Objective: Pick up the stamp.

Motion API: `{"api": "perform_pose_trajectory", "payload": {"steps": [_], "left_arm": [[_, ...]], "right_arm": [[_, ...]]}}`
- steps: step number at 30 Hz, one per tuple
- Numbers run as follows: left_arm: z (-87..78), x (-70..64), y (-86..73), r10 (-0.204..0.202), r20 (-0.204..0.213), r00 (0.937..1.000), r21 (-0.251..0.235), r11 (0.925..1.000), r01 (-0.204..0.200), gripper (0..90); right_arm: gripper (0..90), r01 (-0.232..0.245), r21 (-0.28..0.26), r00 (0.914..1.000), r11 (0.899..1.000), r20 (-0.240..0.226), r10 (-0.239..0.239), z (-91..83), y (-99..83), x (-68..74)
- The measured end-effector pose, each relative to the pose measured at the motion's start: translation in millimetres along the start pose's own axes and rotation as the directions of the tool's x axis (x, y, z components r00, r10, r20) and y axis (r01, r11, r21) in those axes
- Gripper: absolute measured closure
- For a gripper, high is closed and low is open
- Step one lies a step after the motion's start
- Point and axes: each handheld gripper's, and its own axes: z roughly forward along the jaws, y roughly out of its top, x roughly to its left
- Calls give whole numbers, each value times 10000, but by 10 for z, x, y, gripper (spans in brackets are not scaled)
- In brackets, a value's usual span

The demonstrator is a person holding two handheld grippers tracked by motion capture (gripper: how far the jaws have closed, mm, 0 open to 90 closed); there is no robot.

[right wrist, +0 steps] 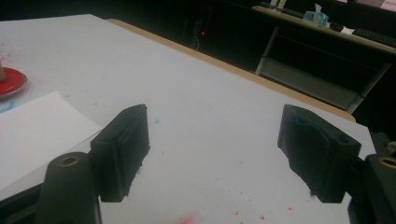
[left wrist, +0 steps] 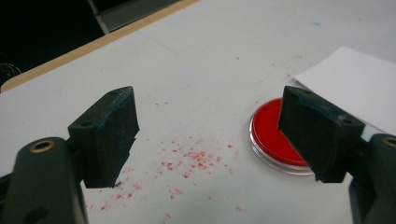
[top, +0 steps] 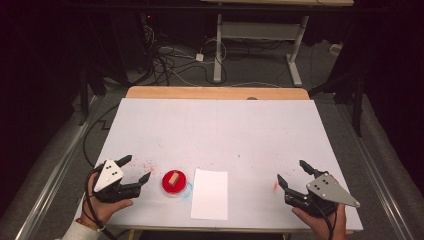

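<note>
A round red dish (top: 174, 183) with a small tan block (top: 173, 179) standing in it sits near the table's front edge. Right beside it lies a white sheet of paper (top: 210, 193). My left gripper (top: 134, 169) is open just left of the dish, jaws pointing toward it; in the left gripper view the dish (left wrist: 271, 135) lies partly behind the right jaw. My right gripper (top: 293, 173) is open at the front right, with nothing between its jaws. The right gripper view catches the dish (right wrist: 10, 82) and paper (right wrist: 37, 126) at its far left.
The table (top: 220, 130) has a white cover with a wooden strip at the far edge. Red specks (left wrist: 196, 158) dot the cover between my left jaws, and a red smudge (top: 275, 186) lies near the right gripper. Beyond the table stand a desk frame (top: 260, 40) and floor cables.
</note>
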Motion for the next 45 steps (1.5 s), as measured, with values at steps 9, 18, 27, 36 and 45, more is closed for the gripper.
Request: {"api": "perform_pose_trajectory", "payload": {"steps": [9, 18, 27, 36, 45], "left_arm": [[-7, 28, 93, -424, 289, 9987, 844, 9956, 398, 209], [-7, -32, 517, -414, 320, 9986, 2375, 9708, 326, 253], [397, -296, 698, -333, 1116, 9932, 4096, 9121, -155, 338], [757, -425, 605, -454, 1442, 9885, 4870, 8729, -309, 508], [836, -448, 545, -274, 1629, 9863, 4999, 8641, -586, 640]], "right_arm": [[242, 228, 321, 9997, 9992, -19, -227, 49, -44, 6], [270, 772, 431, 9968, 9961, 169, -780, 69, -43, 89], [286, 1190, 995, 9907, 9879, 544, -1248, 146, -81, 79], [287, 1539, 1367, 9829, 9786, 797, -1658, 166, -114, 61], [286, 1584, 1428, 9831, 9770, 695, -1696, 154, -129, 48]]}}
